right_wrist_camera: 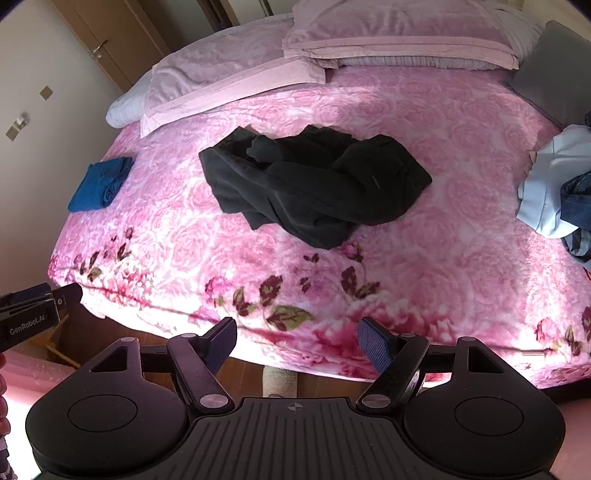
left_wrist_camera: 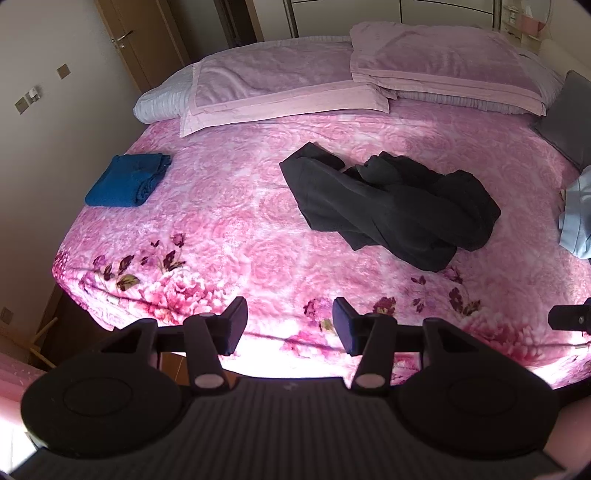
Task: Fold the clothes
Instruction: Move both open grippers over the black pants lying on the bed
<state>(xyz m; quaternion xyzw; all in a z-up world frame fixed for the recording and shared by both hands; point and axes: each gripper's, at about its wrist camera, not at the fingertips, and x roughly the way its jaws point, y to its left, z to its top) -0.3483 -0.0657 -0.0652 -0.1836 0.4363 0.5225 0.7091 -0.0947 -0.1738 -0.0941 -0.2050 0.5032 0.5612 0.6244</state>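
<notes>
Fingers of both grippers, left [left_wrist_camera: 290, 325] & right [right_wrist_camera: 297, 345], spread, empty; crumpled black garment [right_wrist_camera: 314, 192] lengthwise left-right across bed [right_wrist_camera: 461, 266].

Strong daylight blows out my view of the pink blanket [left_wrist_camera: 229, 229] edge at six o'clock, leaving my grippers dark, while fisheye distortion bends and vignettes every corner.

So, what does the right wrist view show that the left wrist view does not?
Only the right wrist view shows dark blue denim lying on the light blue garment, and the left gripper's printed body at its left edge. Only the left wrist view shows shelves behind the bed. Both show the crumpled black garment, the folded blue garment and open jaws.
</notes>
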